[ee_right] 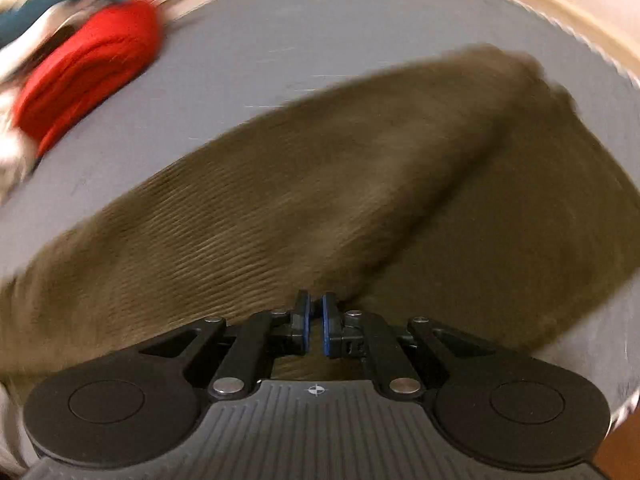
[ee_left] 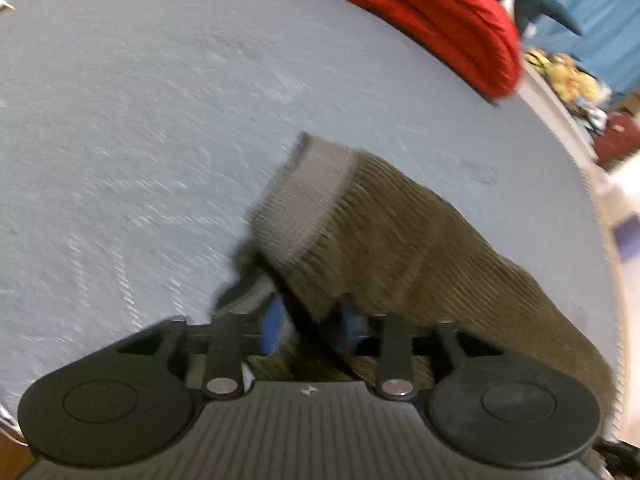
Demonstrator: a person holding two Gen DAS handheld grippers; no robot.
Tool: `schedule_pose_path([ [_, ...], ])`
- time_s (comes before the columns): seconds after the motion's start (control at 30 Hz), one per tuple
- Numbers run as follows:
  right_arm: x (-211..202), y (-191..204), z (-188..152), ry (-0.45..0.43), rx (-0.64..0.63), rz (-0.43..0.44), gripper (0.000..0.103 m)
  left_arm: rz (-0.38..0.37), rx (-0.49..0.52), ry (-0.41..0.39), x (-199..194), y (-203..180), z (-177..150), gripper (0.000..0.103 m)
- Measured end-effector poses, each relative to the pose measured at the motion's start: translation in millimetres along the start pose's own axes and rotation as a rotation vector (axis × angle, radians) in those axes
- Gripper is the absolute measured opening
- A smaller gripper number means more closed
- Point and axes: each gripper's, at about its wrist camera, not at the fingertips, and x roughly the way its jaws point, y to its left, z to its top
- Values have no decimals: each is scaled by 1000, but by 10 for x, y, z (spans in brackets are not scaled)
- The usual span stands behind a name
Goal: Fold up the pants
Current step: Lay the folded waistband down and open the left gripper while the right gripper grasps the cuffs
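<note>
Olive-brown ribbed pants (ee_left: 420,248) lie on a grey-blue bed cover (ee_left: 140,140). In the left wrist view a leg end with a grey knit cuff (ee_left: 308,204) hangs from my left gripper (ee_left: 312,328), whose blue pads are closed on the cuff fabric. In the right wrist view the pants (ee_right: 320,184) stretch across the bed, blurred by motion. My right gripper (ee_right: 315,324) has its blue pads nearly together, pinching the pants fabric at their near edge.
A red folded garment (ee_left: 440,16) lies at the far side of the bed; it also shows in the right wrist view (ee_right: 92,76). Teal cloth (ee_left: 592,8) and colourful clutter (ee_left: 568,76) sit beyond the bed edge.
</note>
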Motion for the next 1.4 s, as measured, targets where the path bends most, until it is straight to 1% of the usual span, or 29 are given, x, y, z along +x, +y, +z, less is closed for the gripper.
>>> schedule_pose_path([
  [0.03, -43, -106, 75, -36, 51, -11, 13, 15, 0, -29, -39, -13, 28, 43],
  [0.07, -110, -241, 154, -92, 110, -32, 23, 37, 13, -64, -82, -47, 38, 43],
  [0.1, -169, -360, 247, -155, 164, -57, 35, 56, 36, -106, -130, -102, 42, 44],
  [0.13, -203, -471, 336, -208, 207, -82, 41, 63, 56, -132, -158, -158, 41, 45],
  [0.17, -213, -577, 381, -239, 239, -95, 45, 69, 86, -155, -178, -227, 34, 47],
  [0.2, -185, -695, 464, -258, 283, -96, 46, 75, 117, -168, -187, -301, 20, 47],
  [0.3, 27, -986, 640, -244, 392, -50, 45, 79, 180, -180, -180, -508, -20, 47],
  [0.43, 237, -1045, 708, -227, 400, -7, 44, 83, 235, -186, -144, -696, -80, 47],
  [0.47, 285, -1013, 697, -217, 394, 14, 41, 83, 245, -187, -133, -733, -95, 47],
  [0.53, 332, -921, 704, -224, 361, 32, 40, 81, 261, -187, -72, -809, -99, 48],
  [0.57, 360, -908, 732, -227, 343, 32, 36, 83, 268, -188, -62, -839, -106, 48],
  [0.63, 366, -847, 760, -239, 315, 21, 16, 81, 279, -187, -33, -903, -127, 48],
  [0.67, 346, -814, 776, -256, 308, 21, 11, 77, 280, -185, -20, -920, -111, 48],
  [0.7, 298, -785, 796, -276, 298, 23, 8, 70, 279, -184, -22, -930, -116, 48],
  [0.77, 107, -621, 815, -351, 217, 12, 7, 59, 279, -187, -33, -938, -115, 48],
  [0.8, -64, -480, 802, -400, 154, 9, 7, 53, 277, -190, -48, -937, -117, 48],
  [0.87, -432, -162, 724, -472, 35, -36, 7, 43, 273, -190, -78, -926, -105, 48],
  [0.9, -586, -39, 673, -485, -2, -66, 7, 40, 272, -190, -85, -921, -102, 48],
  [0.97, -860, 182, 543, -476, -61, -180, 7, 39, 273, -187, -79, -927, -88, 48],
  [1.0, -959, 244, 470, -463, -64, -231, 7, 37, 275, -183, -71, -928, -86, 48],
  [1.07, -983, 259, 418, -431, -71, -284, 9, 28, 281, -171, -56, -946, -87, 48],
  [1.13, -832, 46, 479, -371, -10, -290, 10, 13, 286, -160, -41, -976, -93, 48],
  [1.17, -724, -85, 514, -333, 51, -286, 14, 5, 288, -156, -40, -993, -98, 48],
  [1.2, -660, -242, 548, -318, 109, -287, 20, -5, 289, -155, -47, -1012, -102, 48],
  [1.23, -610, -413, 580, -317, 156, -295, 20, -12, 291, -156, -53, -1025, -110, 50],
  [1.27, -578, -526, 608, -323, 189, -330, 27, -21, 294, -158, -64, -1040, -113, 54],
  [1.3, -590, -650, 626, -342, 218, -373, 35, -28, 295, -161, -76, -1052, -114, 56],
  [1.33, -593, -757, 649, -352, 238, -398, 36, -32, 295, -164, -86, -1061, -116, 56],
  [1.4, -623, -977, 677, -365, 291, -410, 36, -39, 293, -167, -96, -1072, -113, 56],
])
